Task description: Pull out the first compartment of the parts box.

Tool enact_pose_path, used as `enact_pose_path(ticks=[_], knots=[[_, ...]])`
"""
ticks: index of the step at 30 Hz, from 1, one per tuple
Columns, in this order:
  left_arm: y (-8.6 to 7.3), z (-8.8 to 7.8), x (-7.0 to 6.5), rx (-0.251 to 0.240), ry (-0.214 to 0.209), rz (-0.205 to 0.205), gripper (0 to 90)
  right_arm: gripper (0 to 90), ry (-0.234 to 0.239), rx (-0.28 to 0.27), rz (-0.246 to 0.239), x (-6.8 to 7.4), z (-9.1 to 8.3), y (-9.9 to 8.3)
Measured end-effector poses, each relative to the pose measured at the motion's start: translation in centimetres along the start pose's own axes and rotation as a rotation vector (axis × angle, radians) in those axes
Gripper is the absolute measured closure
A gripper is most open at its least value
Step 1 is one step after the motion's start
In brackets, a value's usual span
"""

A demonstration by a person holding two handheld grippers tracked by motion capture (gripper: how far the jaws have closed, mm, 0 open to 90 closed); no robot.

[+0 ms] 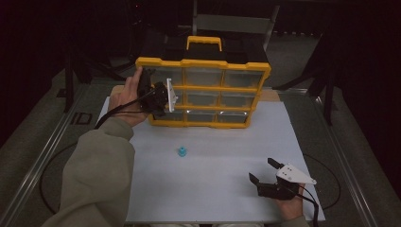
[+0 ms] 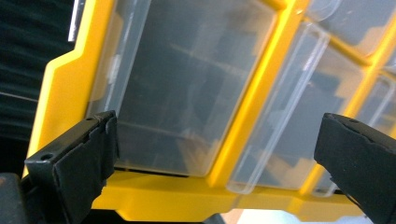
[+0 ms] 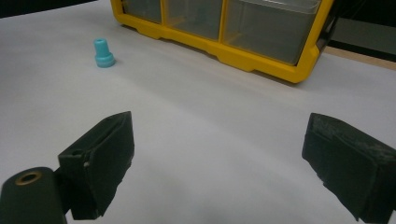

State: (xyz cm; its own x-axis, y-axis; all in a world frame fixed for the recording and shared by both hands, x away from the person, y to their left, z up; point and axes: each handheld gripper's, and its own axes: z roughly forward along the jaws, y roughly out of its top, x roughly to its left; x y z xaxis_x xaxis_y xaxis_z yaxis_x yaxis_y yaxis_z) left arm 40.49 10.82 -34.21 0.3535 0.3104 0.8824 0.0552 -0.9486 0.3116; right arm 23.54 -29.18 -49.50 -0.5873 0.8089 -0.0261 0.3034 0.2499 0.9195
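Your left gripper (image 1: 163, 97) is hovering with its fingers (image 2: 79, 163) spread wide and gripping nothing, right up against the left column of the yellow drawer organizer (image 1: 203, 92). In the left gripper view those fingers are straddling a clear drawer (image 2: 187, 88) at the cabinet's left edge; whether they are touching its front cannot be told. That drawer is looking shut, flush with the yellow frame, so the opening is judged as not yet started.

Your right gripper (image 1: 272, 177) is waiting low near the front right of the white surface (image 1: 227, 189), its fingers (image 3: 100, 163) also held wide apart and carrying nothing. They are pointing across bare surface toward the organizer's bottom row.

The small blue peg (image 1: 181, 151) is standing upright on the surface, in front of the organizer and well apart from both grippers, between them. Nobody is touching it.

Judging from this, you are only beginning: a drawer is waiting to be pulled out, and the peg is probably waiting to be picked up and dropped in.
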Motion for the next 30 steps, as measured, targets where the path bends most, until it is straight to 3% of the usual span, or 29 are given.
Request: enact_pose_path(ticks=[2,4,11,18,22,30], knots=[[0.0,0.1,0.0,0.002,0.003,0.003,1.2,9.0,0.000,0.000,0.000,0.0,0.0,0.0],[0.1,0.1,0.0,-0.008,0.038,0.027,1.9,9.0,0.000,0.000,0.000,0.0,0.0,0.0],[0.4,0.2,-0.3,-0.024,0.097,0.081,2.8,9.0,0.001,0.001,0.002,0.0,0.0,0.0],[0.6,0.1,0.4,-0.027,0.135,0.078,2.9,9.0,0.001,0.001,0.002,0.0,0.0,0.0],[0.8,-0.1,0.5,-0.014,0.159,0.108,3.3,9.0,0.002,0.001,0.003,0.0,0.0,0.0],[1.0,0.3,1.3,0.010,0.207,0.102,6.6,9.0,0.003,0.002,0.003,0.0,0.0,-0.1]])
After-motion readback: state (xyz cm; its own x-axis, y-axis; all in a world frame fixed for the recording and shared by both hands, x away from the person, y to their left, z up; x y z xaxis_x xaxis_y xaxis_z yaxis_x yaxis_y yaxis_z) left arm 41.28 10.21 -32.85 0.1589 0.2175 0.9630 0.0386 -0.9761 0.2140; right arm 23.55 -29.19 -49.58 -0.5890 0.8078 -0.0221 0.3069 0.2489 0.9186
